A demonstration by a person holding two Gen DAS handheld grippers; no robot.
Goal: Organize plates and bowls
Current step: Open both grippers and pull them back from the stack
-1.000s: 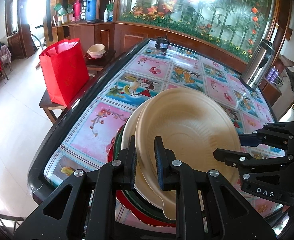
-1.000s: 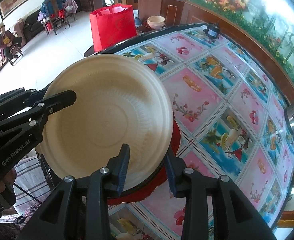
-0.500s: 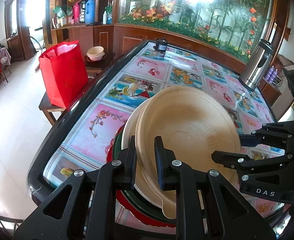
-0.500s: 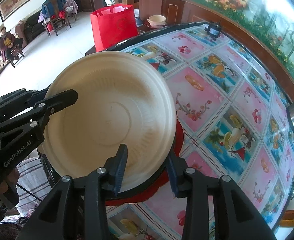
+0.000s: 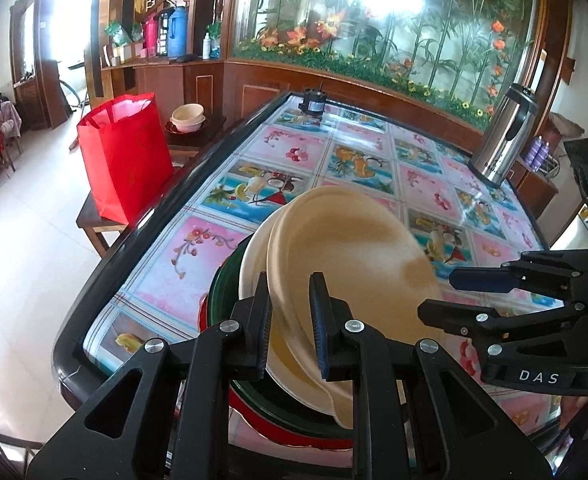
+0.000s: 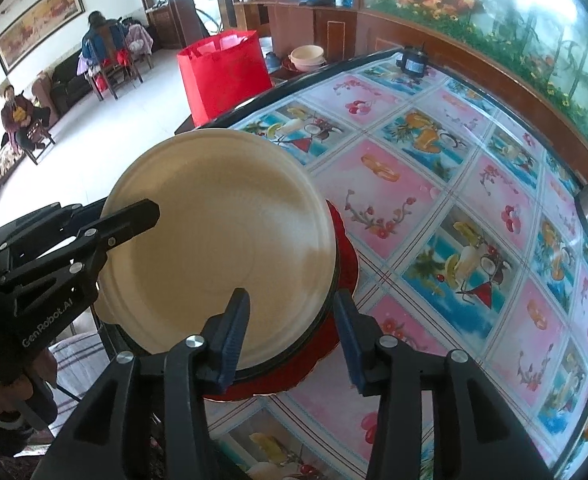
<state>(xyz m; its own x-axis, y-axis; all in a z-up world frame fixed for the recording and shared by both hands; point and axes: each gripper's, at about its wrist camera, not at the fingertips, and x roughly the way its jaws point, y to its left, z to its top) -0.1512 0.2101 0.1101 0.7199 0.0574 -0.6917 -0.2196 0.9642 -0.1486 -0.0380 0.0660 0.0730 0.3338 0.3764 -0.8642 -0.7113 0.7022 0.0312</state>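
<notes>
A stack of plates stands at the table's near corner: a red plate at the bottom, a dark green plate on it, a beige plate above. My left gripper is shut on the rim of the top beige plate and holds it tilted up off the stack. The same plate fills the right wrist view. My right gripper is open, its fingers straddling the stack's near edge without touching the lifted plate.
The table has a fruit-patterned cover. A steel thermos stands at its far right, a small black device at the far end. A red bag and stacked bowls sit on a side table at the left.
My left gripper has lifted and tilted the top beige plate further off the stack. My right gripper's fingers have spread wider.
</notes>
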